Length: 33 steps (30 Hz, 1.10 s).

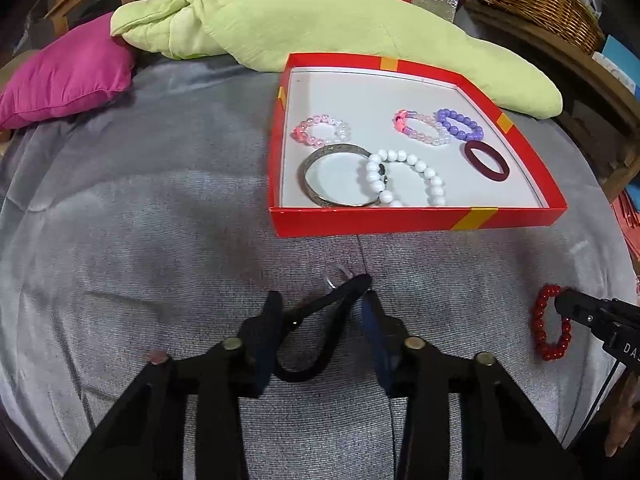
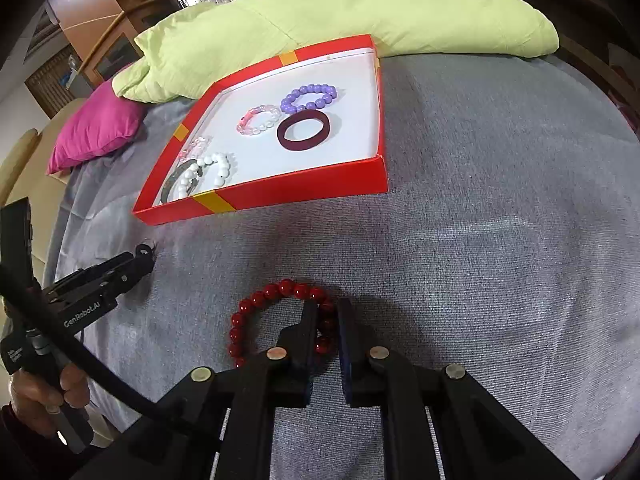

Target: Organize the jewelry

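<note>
My left gripper pinches the black hair band; my right gripper pinches the red bracelet near the box.

Even indoor light, soft shadows under tongs; strong fisheye warp, dark vignetted corners.

Black grippers — brass-coloured screws

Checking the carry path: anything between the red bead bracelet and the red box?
Nothing: only bare grey fabric between the red bead bracelet and the red box, clearest in the right wrist view.
</note>
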Available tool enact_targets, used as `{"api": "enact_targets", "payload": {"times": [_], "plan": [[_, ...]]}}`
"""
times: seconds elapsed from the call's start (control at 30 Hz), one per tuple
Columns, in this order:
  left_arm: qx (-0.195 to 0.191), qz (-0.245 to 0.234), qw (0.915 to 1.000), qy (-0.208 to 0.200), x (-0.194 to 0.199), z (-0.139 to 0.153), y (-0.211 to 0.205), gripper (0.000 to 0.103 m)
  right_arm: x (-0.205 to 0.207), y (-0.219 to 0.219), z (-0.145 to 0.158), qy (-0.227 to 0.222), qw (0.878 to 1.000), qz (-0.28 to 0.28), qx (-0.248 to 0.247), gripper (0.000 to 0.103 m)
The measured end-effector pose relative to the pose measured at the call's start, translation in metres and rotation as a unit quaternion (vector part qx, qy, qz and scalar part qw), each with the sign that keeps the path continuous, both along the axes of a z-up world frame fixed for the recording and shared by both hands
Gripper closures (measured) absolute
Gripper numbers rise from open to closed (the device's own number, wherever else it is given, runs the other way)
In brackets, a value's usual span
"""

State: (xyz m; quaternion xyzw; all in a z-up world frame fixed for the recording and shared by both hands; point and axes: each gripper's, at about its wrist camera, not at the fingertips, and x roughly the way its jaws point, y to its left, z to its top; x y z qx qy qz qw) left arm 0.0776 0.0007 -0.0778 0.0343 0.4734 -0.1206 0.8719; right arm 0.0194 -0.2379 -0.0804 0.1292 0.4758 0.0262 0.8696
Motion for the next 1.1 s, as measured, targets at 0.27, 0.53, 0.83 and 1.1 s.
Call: {"api": "enact_targets", "payload": {"times": [0.27, 0.53, 0.83, 1.1], "plan": [[0.014, 0.011, 0.9998, -0.007, -0.002, 0.002, 0.000, 0.083, 0.001, 0.001, 0.000, -0.002, 1.000, 0.000, -0.005, 0.090], [0.027, 0.007, 0.9995, -0.014, -0.007, 0.002, -0.003, 0.093, 0.001, 0.001, 0.000, -0.002, 1.000, -0.001, -0.003, 0.090], [0.027, 0.001, 0.9995, -0.017, -0.013, 0.005, -0.006, 0.094, 0.001, -0.001, -0.001, -0.002, 1.000, 0.000, 0.006, 0.087], [0.035, -0.004, 0.9991, -0.025, -0.019, 0.010, -0.009, 0.094, 0.003, 0.002, 0.000, -0.005, 1.000, 0.010, 0.010, 0.074]]}}
